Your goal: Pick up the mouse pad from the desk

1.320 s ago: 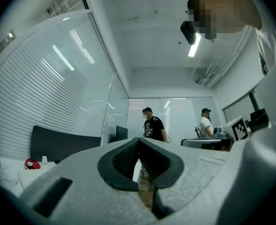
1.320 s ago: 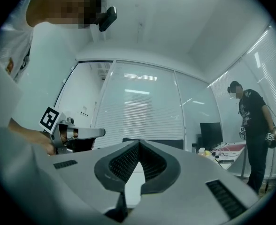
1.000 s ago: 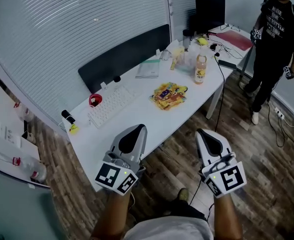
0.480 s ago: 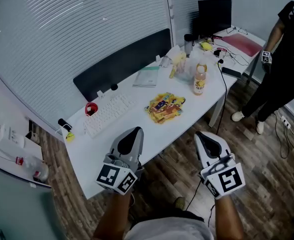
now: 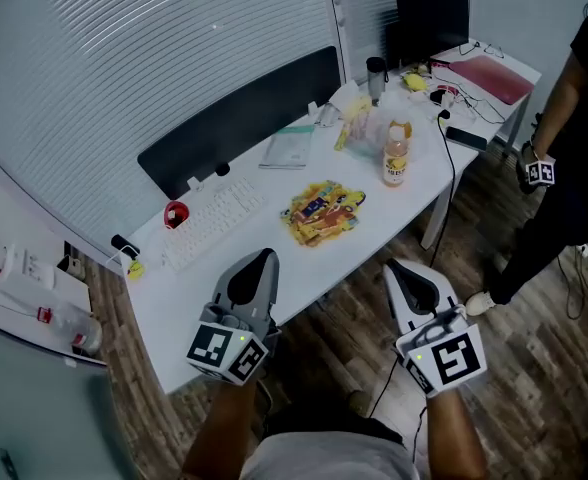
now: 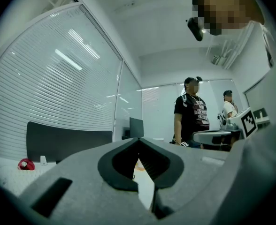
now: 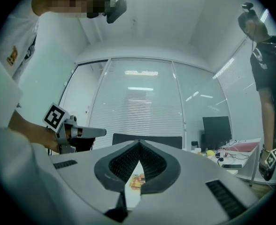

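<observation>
White keyboard (image 5: pixel 212 221), orange bottle (image 5: pixel 396 158), colourful snack packets (image 5: pixel 322 211)

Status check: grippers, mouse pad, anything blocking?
Left gripper and right gripper shut, empty, near white desk's front edge. Colourful printed mouse pad flat mid-desk, untouched. White keyboard, orange drink bottle flank it; approach clear.

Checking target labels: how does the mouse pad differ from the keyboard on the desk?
The mouse pad is colourful, mostly yellow; the keyboard is plain white. The mouse pad is compact and roughly squarish; the keyboard is long and narrow. Both lie flat on the white desk, untouched.
</observation>
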The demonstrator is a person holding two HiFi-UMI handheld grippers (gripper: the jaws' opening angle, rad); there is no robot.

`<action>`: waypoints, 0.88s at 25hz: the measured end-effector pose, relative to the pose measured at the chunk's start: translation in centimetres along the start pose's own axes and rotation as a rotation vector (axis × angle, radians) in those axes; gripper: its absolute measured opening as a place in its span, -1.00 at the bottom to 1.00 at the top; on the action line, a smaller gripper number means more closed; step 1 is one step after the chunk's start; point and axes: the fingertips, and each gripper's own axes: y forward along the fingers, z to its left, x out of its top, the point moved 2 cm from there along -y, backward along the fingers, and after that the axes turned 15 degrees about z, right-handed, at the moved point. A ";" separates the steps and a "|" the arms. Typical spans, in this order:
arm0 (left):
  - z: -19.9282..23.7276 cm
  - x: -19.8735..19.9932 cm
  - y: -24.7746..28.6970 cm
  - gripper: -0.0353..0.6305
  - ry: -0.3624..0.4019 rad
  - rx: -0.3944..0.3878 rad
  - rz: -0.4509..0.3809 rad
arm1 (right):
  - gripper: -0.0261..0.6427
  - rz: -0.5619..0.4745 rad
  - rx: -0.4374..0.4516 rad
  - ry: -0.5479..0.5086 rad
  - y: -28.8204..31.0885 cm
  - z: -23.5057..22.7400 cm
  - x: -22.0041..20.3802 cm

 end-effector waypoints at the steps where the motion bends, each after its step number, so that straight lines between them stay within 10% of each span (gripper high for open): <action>1: 0.0 0.0 0.1 -0.85 -0.007 0.004 0.002 | -0.89 0.004 0.001 -0.001 0.1 -0.1 -0.1; 22: 7.0 0.7 6.5 -0.85 -0.029 0.010 -0.018 | -0.89 0.056 -0.014 -0.038 8.6 -3.2 1.3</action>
